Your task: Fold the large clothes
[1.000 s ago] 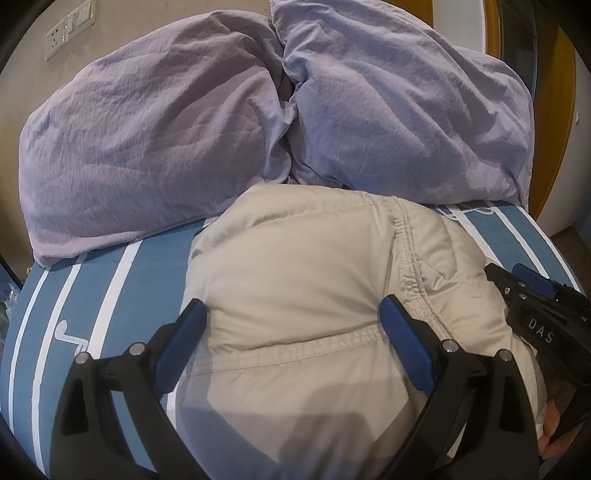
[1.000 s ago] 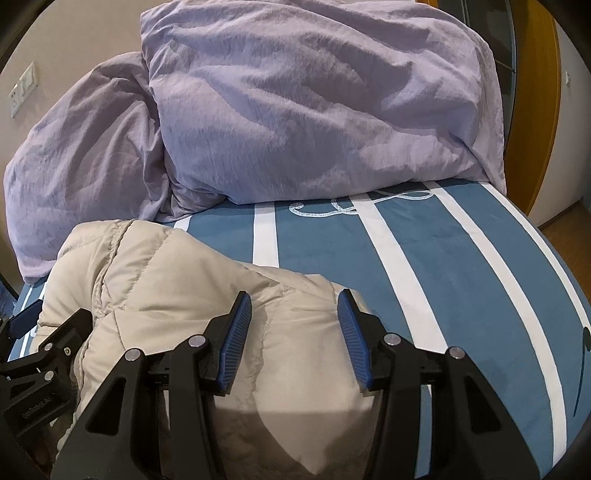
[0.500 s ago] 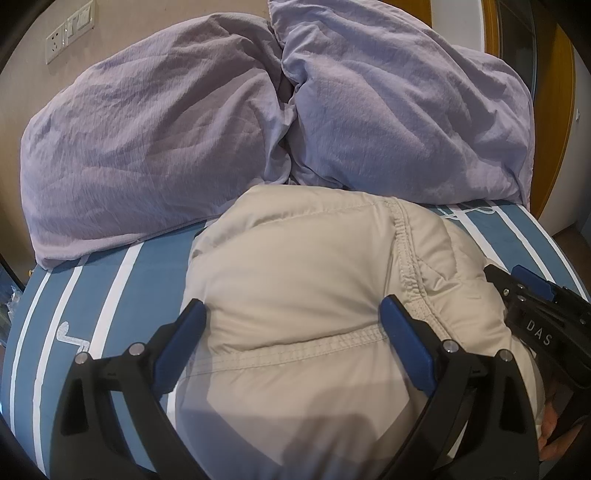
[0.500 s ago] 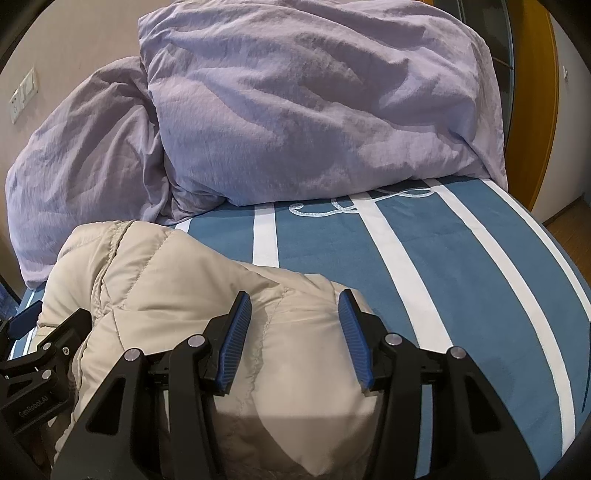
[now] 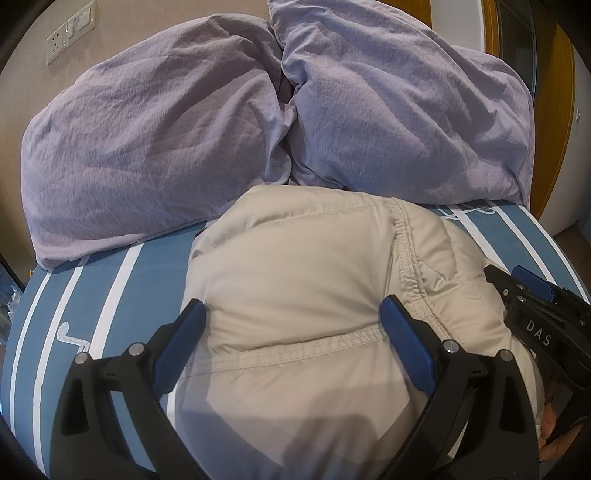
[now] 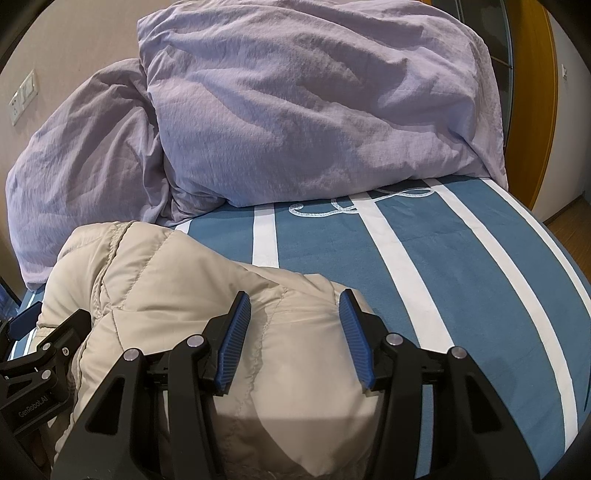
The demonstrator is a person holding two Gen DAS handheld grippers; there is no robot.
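A beige puffy jacket (image 5: pixel 295 280) lies bunched in a folded heap on the blue and white striped bed (image 5: pixel 122 280). My left gripper (image 5: pixel 293 325) is wide open, its blue pads on either side of the jacket's top. The jacket also shows in the right wrist view (image 6: pixel 166 280). My right gripper (image 6: pixel 295 317) is open over the jacket's right end. It shows at the right edge of the left wrist view (image 5: pixel 528 295). The left gripper's body sits at the left edge of the right wrist view (image 6: pixel 37 354).
A crumpled lilac duvet (image 5: pixel 221 122) is piled along the far side of the bed against the wall; it also fills the back of the right wrist view (image 6: pixel 314 103). Wall sockets (image 5: pixel 70 33) are at the upper left. A wooden door frame (image 6: pixel 532 92) stands at the right.
Both views have shifted very slightly; the jacket and both open grippers stay nearly where they were.
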